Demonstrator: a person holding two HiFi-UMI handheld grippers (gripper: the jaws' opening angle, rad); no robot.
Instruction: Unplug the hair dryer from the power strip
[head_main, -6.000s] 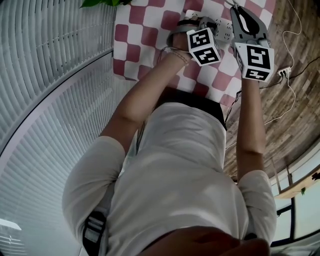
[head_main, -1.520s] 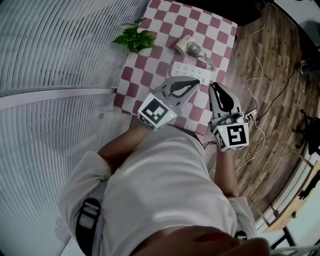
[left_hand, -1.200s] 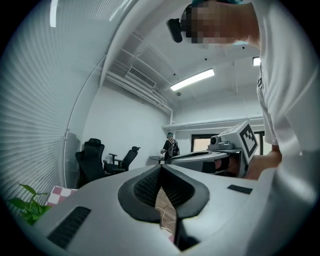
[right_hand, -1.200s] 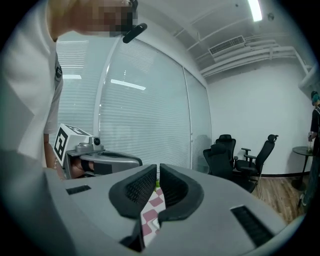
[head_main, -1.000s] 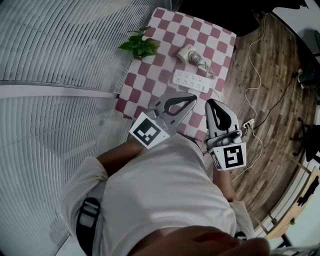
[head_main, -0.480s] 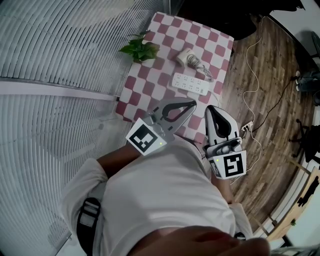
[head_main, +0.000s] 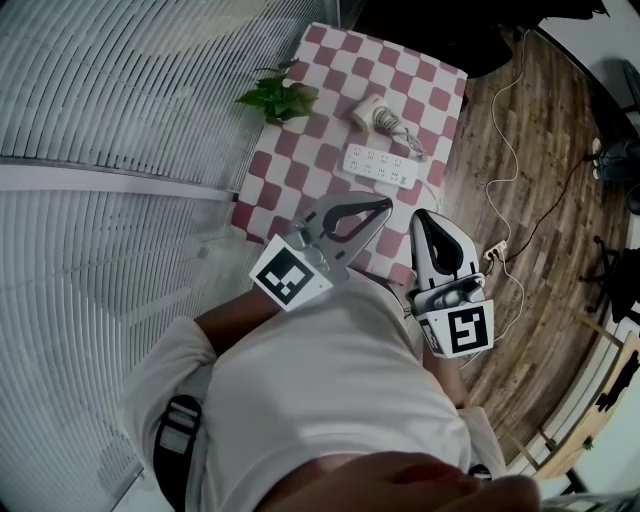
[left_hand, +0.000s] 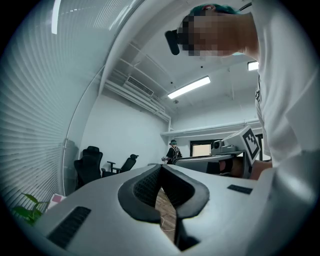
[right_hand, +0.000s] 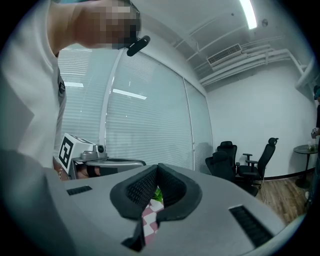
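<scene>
Green plant (head_main: 277, 97) near the top on a red and white checked worktop (head_main: 300, 172), wooden floor (head_main: 545, 150) at right, white blinds (head_main: 120, 90) at left, black chairs (right_hand: 235, 162) far back

No legible text or labels.

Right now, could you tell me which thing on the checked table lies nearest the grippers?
The white power strip; the hair dryer and plant lie beyond it.
</scene>
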